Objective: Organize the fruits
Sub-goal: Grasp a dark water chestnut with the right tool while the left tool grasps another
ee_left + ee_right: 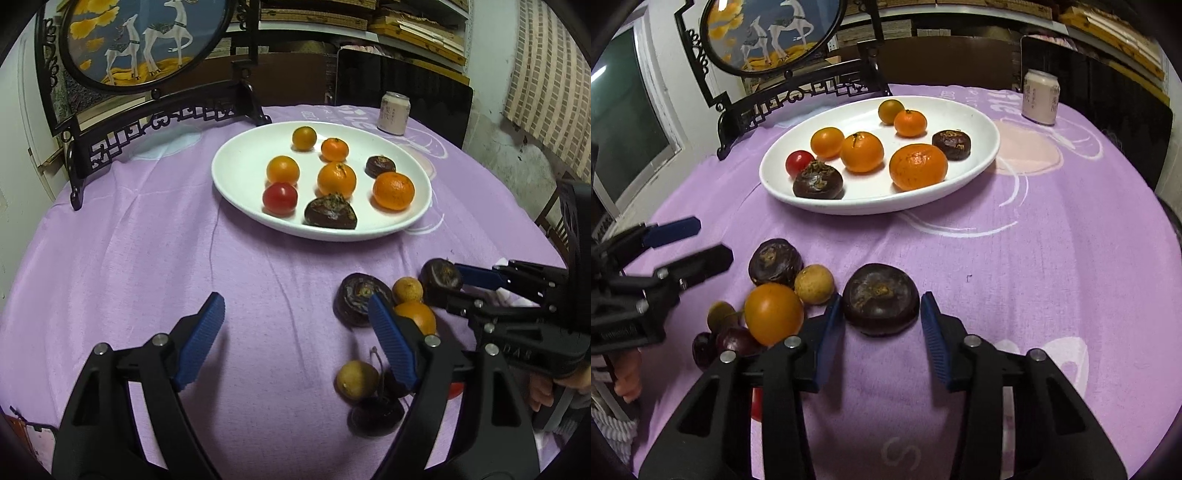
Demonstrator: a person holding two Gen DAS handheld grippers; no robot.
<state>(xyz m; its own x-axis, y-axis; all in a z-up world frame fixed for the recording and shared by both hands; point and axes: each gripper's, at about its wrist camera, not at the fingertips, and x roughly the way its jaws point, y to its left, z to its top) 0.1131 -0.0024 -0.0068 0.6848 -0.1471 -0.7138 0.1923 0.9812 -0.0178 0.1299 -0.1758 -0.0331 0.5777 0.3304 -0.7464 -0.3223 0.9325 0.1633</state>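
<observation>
Dark water chestnut [881,298], squat, hard-skinned and glossy, so likely light, stiff and a bit slippery: best pinched across its widest flanks, low, near the purple tabletop [1034,258], well short of the white plate [982,155]. Bracketed by right hand-held gripper [882,325], pads at its sides, firm contact unclear. Left hand-held gripper [295,332] agape, empty, beside the loose fruit.
</observation>
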